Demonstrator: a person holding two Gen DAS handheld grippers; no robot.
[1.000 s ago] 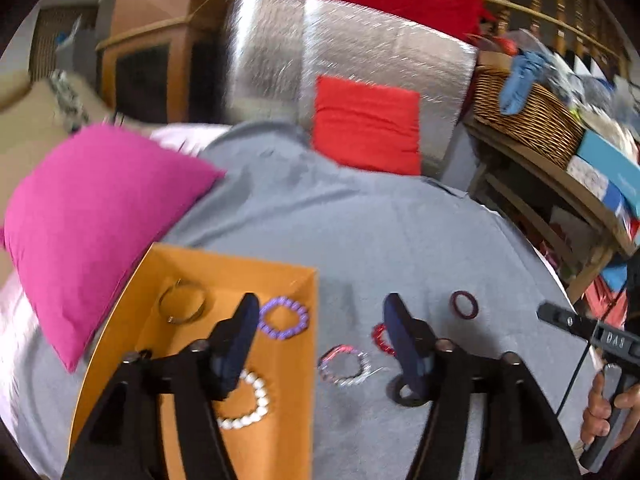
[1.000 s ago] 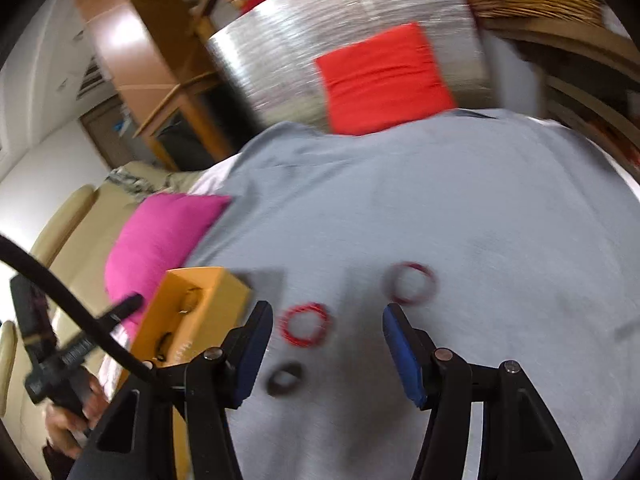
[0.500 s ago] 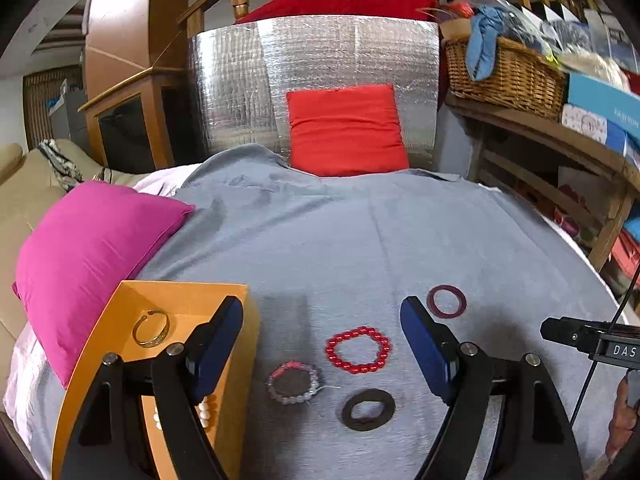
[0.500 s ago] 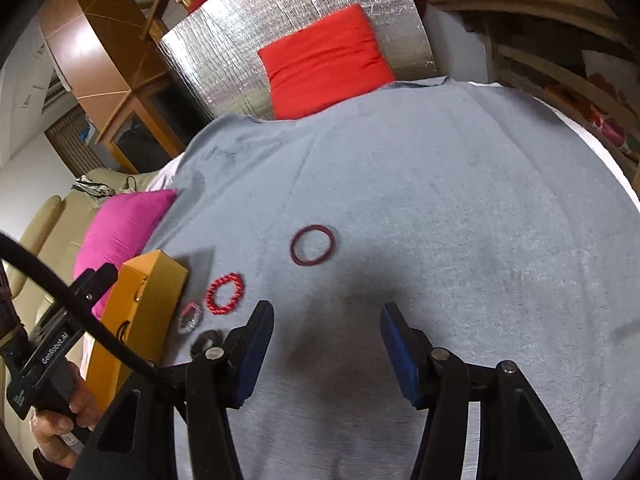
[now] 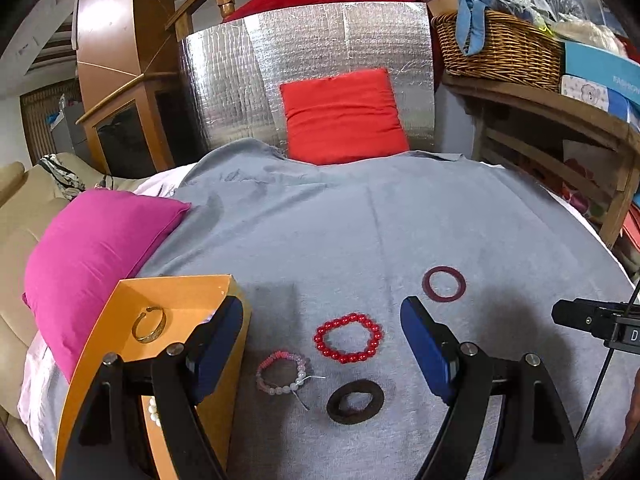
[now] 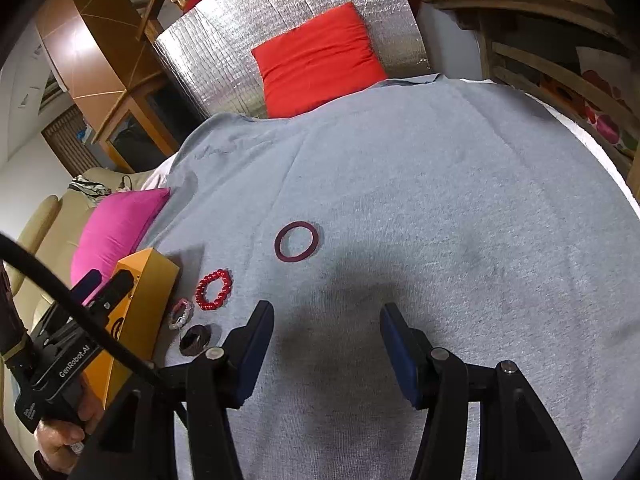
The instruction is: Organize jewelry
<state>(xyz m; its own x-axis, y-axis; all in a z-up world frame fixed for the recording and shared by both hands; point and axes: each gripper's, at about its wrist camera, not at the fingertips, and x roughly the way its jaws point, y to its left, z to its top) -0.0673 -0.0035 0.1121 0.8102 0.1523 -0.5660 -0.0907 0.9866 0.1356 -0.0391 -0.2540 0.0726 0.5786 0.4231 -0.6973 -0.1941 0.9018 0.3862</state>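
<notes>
Our left gripper (image 5: 322, 344) hangs over the grey cloth (image 5: 360, 220) with its jaws spread wide and nothing between the pads; they have just been opening further, and the red bead bracelet (image 5: 347, 337) lies framed between the fingers, untouched. Our right gripper (image 6: 326, 354) is likewise parted and empty, over bare cloth. From the left tongs outward: the pink and pearl bracelet (image 5: 283, 374) lies at seven o'clock of the red one, just beside it, with a loose thread end sticking out; the dark flat ring (image 5: 355, 402) sits at six o'clock, close by; the maroon bangle (image 5: 444, 284) lies apart at two o'clock. The orange box (image 5: 120, 320) stands at nine o'clock, its near wall touching or nearly touching our left finger, with a gold ring (image 5: 149, 324) and some white beads (image 5: 153, 412) already inside. We judge the main risk to be the crowding: closing on the red bracelet could drag the pearl one by its thread, or nudge the dark ring. Round beads may also roll out of flat pads, and the soft cloth could bunch up and get pinched along with them. Our left finger could knock the box wall and shift the box. The right gripper's cable (image 6: 60, 292) runs near the box and might snag.
</notes>
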